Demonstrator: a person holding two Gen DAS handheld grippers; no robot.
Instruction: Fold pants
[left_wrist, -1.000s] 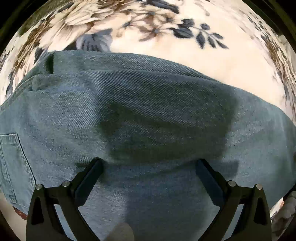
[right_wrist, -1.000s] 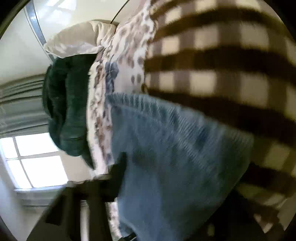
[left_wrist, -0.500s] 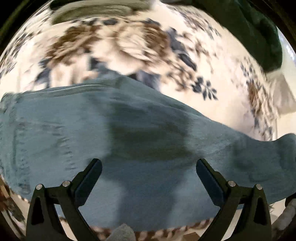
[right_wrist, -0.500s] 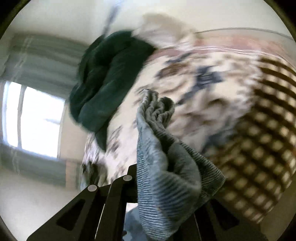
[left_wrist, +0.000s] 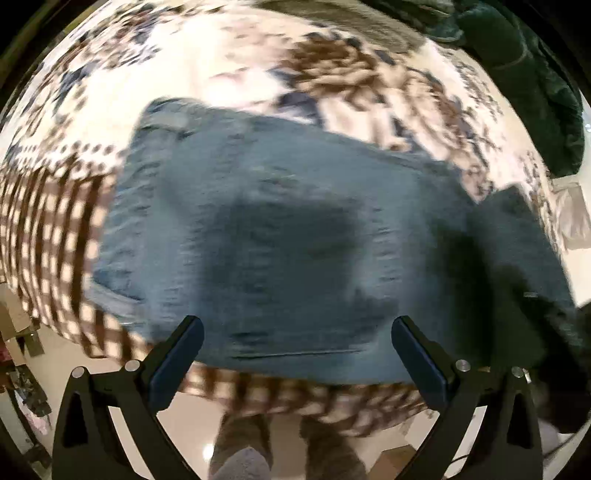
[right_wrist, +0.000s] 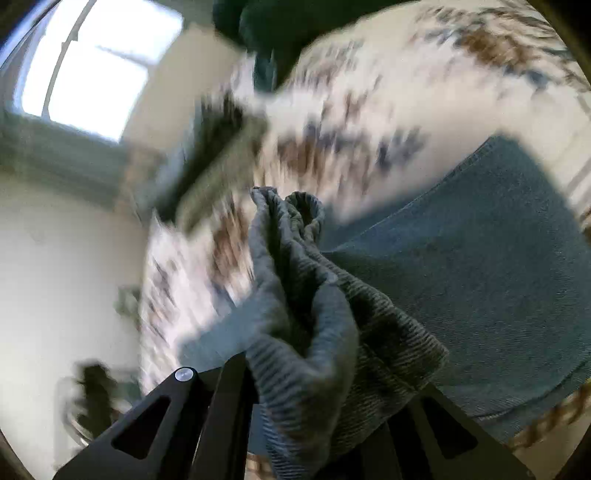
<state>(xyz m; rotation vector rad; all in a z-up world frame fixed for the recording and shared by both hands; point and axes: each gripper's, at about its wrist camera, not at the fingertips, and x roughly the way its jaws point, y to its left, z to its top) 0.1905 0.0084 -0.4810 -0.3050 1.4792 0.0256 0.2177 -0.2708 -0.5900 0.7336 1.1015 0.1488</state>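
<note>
Bunching a fold of denim between its two fingers, the right gripper (right_wrist: 314, 398) is clamped on the pants (right_wrist: 480, 266); the pinched cloth rises in a crumpled ridge through the middle of the right wrist view, while the rest of the garment spreads flat toward the right of the frame. In the left wrist view the pants (left_wrist: 295, 240) fill the centre, lying on a floral bedspread (left_wrist: 221, 55) with a brown checked cloth (left_wrist: 48, 236) at the left and along the lower edge. The left gripper (left_wrist: 295, 347) hangs above the near edge of the denim with its jaws spread wide and nothing between them.

Judging from how things lie, the fold is under way but not finished: the body of the pants looks smoothed into a broad panel, and the end in the right gripper is raised, not yet laid over it. What seems left is to carry that end across, set it down squarely and press the stack flat. Both views are blurred, so seams and edges cannot be placed exactly. A dark green bundle (left_wrist: 535, 92) sits at the upper right.
</note>
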